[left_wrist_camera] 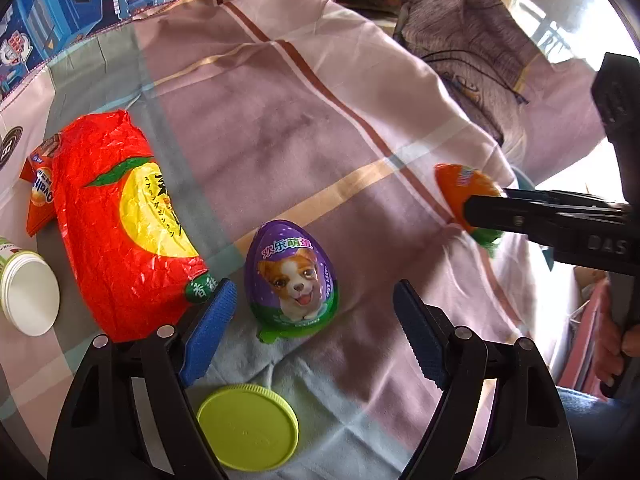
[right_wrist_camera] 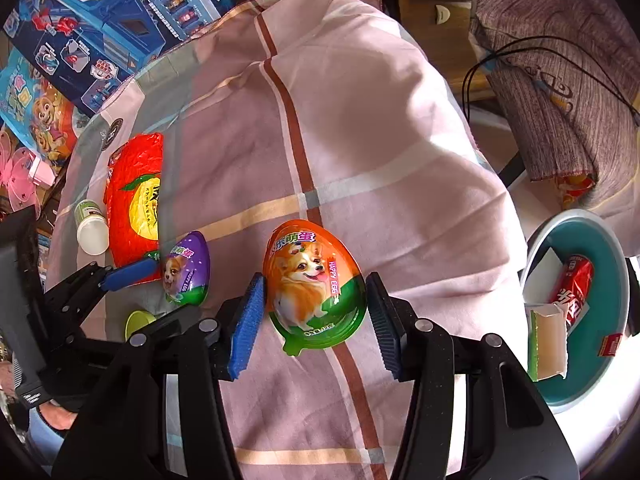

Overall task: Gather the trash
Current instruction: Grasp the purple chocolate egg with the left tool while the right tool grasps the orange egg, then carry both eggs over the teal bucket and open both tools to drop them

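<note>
A purple egg package with a puppy picture [left_wrist_camera: 294, 280] lies on the checked cloth [left_wrist_camera: 304, 128]. My left gripper [left_wrist_camera: 314, 300] is open, its blue pads on either side of the egg's near end, not touching. An orange egg package [right_wrist_camera: 314, 286] lies between the open pads of my right gripper [right_wrist_camera: 316, 304], close to both. In the left wrist view the orange egg [left_wrist_camera: 464, 192] shows at the right behind the right gripper's finger. A red crinkled wrapper [left_wrist_camera: 120, 216], a white cup [left_wrist_camera: 28, 292] and a yellow-green lid [left_wrist_camera: 248, 426] lie nearby.
A teal bin [right_wrist_camera: 616, 308] holding a red packet and cartons stands at the right in the right wrist view. Blue toy boxes [right_wrist_camera: 100, 20] lie beyond the cloth at the left. A grey garment with a black cable [right_wrist_camera: 552, 80] hangs at the back right.
</note>
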Demonstrator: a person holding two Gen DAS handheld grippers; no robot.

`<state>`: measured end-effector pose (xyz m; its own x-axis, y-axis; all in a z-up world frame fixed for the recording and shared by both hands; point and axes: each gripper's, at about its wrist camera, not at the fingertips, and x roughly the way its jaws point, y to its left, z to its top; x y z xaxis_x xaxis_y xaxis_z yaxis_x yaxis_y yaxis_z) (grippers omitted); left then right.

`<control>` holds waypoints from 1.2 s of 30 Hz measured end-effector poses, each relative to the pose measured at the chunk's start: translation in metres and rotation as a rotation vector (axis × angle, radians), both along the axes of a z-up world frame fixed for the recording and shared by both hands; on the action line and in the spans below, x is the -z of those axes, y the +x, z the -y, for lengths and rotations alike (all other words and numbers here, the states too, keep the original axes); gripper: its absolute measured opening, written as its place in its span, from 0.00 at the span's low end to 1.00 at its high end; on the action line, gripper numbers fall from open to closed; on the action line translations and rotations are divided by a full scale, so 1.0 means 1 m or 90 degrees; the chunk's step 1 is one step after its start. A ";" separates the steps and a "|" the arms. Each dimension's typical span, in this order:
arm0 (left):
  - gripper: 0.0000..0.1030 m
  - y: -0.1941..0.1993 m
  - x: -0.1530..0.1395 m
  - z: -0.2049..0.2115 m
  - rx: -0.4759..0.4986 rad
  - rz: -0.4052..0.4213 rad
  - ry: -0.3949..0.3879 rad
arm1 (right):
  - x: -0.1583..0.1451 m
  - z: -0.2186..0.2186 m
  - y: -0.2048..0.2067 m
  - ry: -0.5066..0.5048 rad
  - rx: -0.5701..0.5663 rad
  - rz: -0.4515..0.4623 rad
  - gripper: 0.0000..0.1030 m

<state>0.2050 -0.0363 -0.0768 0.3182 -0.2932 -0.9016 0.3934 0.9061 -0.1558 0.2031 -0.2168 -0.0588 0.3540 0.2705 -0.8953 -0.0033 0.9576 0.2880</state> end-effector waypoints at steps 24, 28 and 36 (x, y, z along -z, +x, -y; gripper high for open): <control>0.47 0.006 0.004 0.011 -0.011 0.010 0.025 | -0.002 0.019 -0.016 0.028 0.017 0.010 0.48; 0.46 0.009 0.011 0.015 -0.014 0.007 0.028 | -0.003 0.022 -0.018 0.030 0.022 0.011 0.48; 0.46 -0.002 -0.018 0.017 -0.008 0.036 0.007 | -0.012 0.038 -0.024 0.046 0.038 0.029 0.48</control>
